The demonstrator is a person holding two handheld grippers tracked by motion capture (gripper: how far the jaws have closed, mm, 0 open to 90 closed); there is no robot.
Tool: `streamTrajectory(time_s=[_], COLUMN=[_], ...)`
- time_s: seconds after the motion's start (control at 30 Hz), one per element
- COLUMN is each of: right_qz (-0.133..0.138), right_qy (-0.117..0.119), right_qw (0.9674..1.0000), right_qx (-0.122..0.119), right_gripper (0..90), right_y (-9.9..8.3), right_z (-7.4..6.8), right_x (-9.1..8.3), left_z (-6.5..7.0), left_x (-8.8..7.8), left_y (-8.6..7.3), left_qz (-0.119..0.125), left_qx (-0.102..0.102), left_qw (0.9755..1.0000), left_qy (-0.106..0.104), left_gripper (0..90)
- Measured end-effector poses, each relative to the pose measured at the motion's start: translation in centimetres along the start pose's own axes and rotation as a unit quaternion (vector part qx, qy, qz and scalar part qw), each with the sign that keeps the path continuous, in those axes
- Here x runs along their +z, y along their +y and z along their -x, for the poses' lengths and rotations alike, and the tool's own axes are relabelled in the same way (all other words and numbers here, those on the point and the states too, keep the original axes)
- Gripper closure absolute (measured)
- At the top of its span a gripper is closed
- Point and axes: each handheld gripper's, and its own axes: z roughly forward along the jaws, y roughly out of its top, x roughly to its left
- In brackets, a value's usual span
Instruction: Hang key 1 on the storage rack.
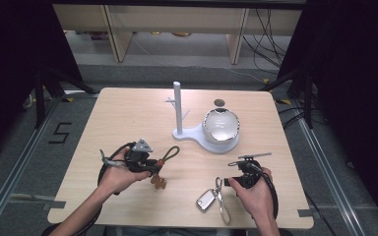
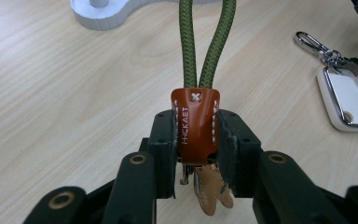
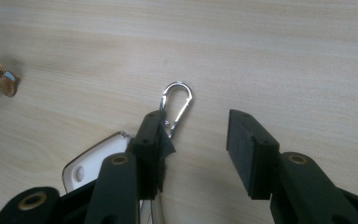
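Clearly we have our left claw (image 2: 196, 154) clamped on the orange leather tab (image 2: 195, 123) of a keychain, its two black jaws pressing the tab from either side; from the tab a green cord loop (image 2: 208, 42) runs straight ahead of the claw, and a small brown charm (image 2: 209, 189) hangs beneath the jaws, just over the wooden surface (image 2: 51, 102). From the high view, that left claw (image 1: 150, 164) sits near the front left of the surface, with the cord loop (image 1: 171, 154) angling away toward the white stand (image 1: 194, 132). Ahead of the left claw and off to its right lies a white car key fob (image 2: 347, 100) with a silver carabiner clip (image 2: 310, 42) on its ring. Our right claw (image 3: 196, 149) stands wide open, gripping nothing; its left jaw hovers over the edge of the fob (image 3: 93, 161), and the silver clip (image 3: 177, 105) lies on the surface just ahead of that jaw, inside the gap's left side. In the high view the right claw (image 1: 231, 181) is just beside the fob (image 1: 205, 200), and a shiny bowl (image 1: 221, 124) rests on the stand's base, well ahead of both claws
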Motion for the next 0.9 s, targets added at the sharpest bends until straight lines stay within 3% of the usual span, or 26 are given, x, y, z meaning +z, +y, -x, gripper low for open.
streamTrajectory(time_s=[0.43, 0.6, 0.77, 0.83, 0.9], right_qz=[0.008, 0.012, 0.014, 0.020, 0.020], right_qy=[0.010, -0.002, 0.012, -0.002, 0.002], right_qw=[0.9997, 0.9999, 0.9998, 0.9998, 0.9998], right_qx=[-0.019, 0.003, 0.001, -0.004, -0.002], right_gripper=[57.0, 56.8, 56.4, 56.4, 56.4], right_y=[-0.2, -0.2, -0.3, -0.3, -0.3], right_z=[0.3, 0.0, 0.0, 0.2, 0.2], right_x=[0.0, 0.0, -0.1, 0.0, 0.0], left_z=[-1.1, -1.6, -2.0, -2.2, -2.3], left_x=[-1.0, -1.5, -1.8, -1.9, -2.0], left_y=[0.1, 0.3, 0.5, 0.6, 0.7], left_qz=[0.016, 0.031, 0.036, 0.038, 0.043], left_qx=[-0.011, -0.018, -0.021, -0.025, -0.024], left_qw=[0.9997, 0.9991, 0.9988, 0.9986, 0.9984], left_qy=[0.012, 0.022, 0.025, 0.027, 0.028], left_gripper=[68.0, 68.1, 68.1, 68.0, 68.0])
